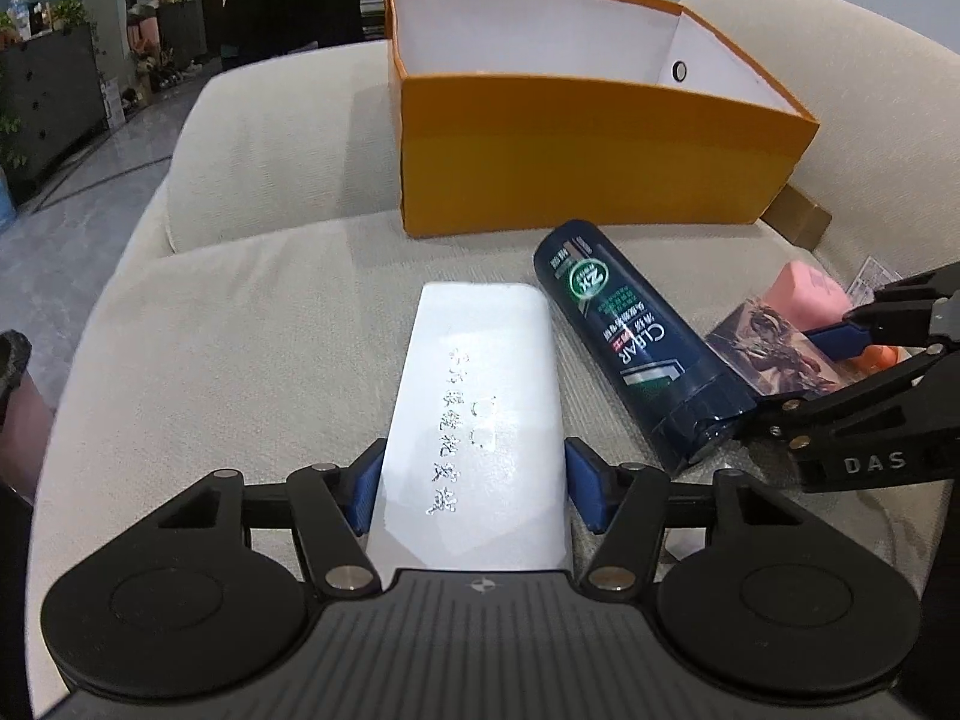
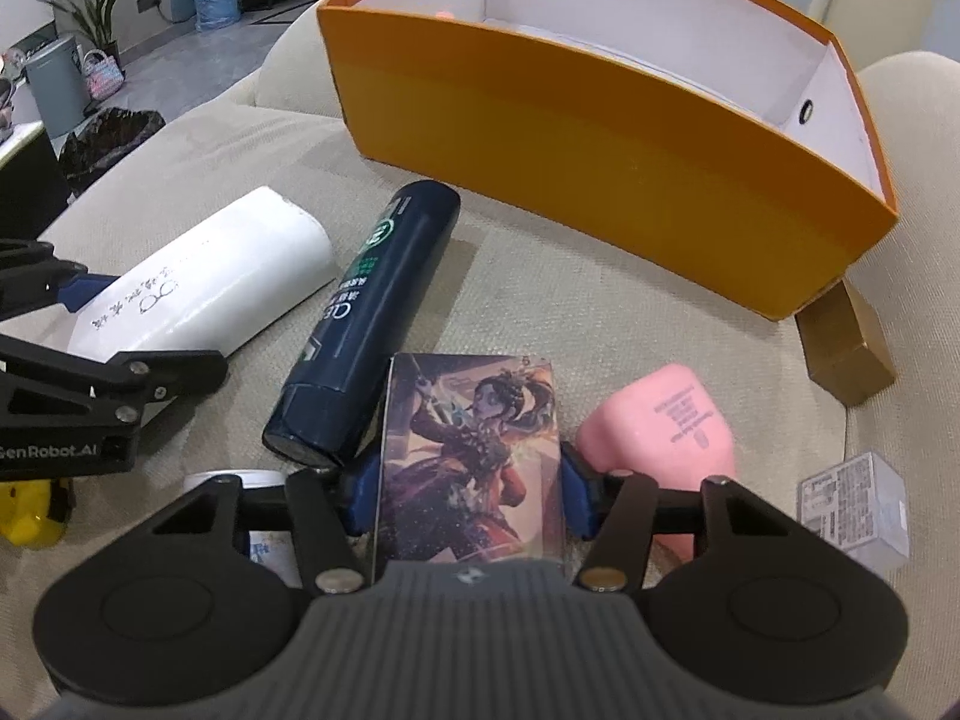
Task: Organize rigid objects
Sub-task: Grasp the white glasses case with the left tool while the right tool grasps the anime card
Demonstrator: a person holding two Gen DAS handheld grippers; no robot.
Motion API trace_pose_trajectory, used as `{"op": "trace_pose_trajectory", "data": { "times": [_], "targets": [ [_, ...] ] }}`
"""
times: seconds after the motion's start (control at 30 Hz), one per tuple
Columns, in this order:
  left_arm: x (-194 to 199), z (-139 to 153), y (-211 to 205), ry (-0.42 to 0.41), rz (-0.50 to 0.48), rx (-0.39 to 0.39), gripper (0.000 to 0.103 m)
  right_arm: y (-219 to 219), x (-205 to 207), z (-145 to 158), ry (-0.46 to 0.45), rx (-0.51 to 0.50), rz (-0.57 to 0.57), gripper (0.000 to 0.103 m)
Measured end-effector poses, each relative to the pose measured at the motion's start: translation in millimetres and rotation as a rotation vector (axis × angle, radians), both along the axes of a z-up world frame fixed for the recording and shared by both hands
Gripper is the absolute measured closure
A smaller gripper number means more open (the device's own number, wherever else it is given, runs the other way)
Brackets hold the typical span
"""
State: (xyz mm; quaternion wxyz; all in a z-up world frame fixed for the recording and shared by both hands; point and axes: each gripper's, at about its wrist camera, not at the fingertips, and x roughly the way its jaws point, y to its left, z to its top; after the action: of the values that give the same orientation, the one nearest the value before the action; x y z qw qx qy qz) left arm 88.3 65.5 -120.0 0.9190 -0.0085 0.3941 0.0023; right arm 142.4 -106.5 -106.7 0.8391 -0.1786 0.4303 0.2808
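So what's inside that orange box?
The orange box shows white inner walls and a round hole in one end. Its front wall hides the floor, so whether anything lies inside cannot be told.

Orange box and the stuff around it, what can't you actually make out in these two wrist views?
- Orange box floor: hidden by its front wall in both views.
- Gold block: partly tucked behind the box corner in the right wrist view.
- Yellow object: cut off by the left edge, right wrist view.
- Clear packet label: print too small.
- White box near end: covered by the left tool.
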Motion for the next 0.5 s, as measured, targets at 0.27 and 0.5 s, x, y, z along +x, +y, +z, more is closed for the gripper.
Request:
{"op": "trace_pose_trajectory", "data": {
  "times": [0.27, 0.5],
  "targets": [
    [-7.3, 23.3, 5.4, -0.066, 0.004, -0.01, 0.034, -13.8, -11.8, 23.7, -0.003, 0.06, -0.038, 0.046],
    [-8.2, 45.6, 2.4, -0.111, -0.016, -0.01, 0.034, -31.2, -18.5, 51.9, -0.051, 0.109, -0.069, 0.046]
  ]
}}
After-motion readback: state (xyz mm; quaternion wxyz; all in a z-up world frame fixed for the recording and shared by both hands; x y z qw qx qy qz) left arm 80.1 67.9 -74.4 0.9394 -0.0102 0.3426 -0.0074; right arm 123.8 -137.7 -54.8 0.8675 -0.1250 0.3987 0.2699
